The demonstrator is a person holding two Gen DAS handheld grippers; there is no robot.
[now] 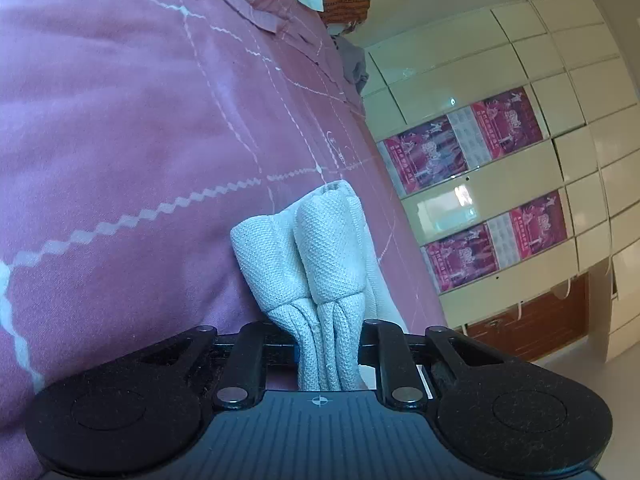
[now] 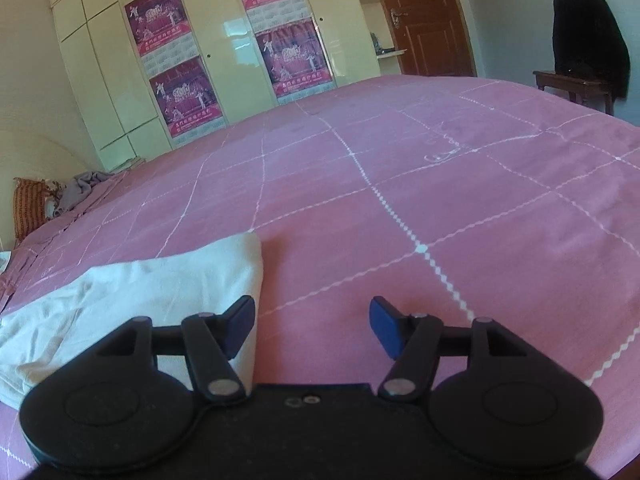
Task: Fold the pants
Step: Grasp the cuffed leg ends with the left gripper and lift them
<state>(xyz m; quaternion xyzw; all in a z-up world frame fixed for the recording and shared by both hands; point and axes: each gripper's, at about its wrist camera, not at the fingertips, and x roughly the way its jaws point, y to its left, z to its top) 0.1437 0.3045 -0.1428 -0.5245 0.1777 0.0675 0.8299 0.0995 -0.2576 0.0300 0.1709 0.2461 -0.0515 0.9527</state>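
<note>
The pants are white knit fabric. In the left wrist view my left gripper (image 1: pixel 328 344) is shut on a bunched fold of the pants (image 1: pixel 316 248), held up against the pink bedspread (image 1: pixel 120 120); the camera is tilted sideways. In the right wrist view the pants (image 2: pixel 160 292) lie flat on the bedspread (image 2: pixel 440 184) at the lower left. My right gripper (image 2: pixel 312 326) is open and empty, just above the bed, its left finger (image 2: pixel 240 322) over the pants' right edge.
A cream wardrobe (image 2: pixel 100 60) with pink posters (image 2: pixel 294 54) stands beyond the bed. A brown door (image 2: pixel 420 20) is at the back, a chair with dark cloth (image 2: pixel 584 48) at right. Pillows and grey cloth (image 2: pixel 76 190) lie at far left.
</note>
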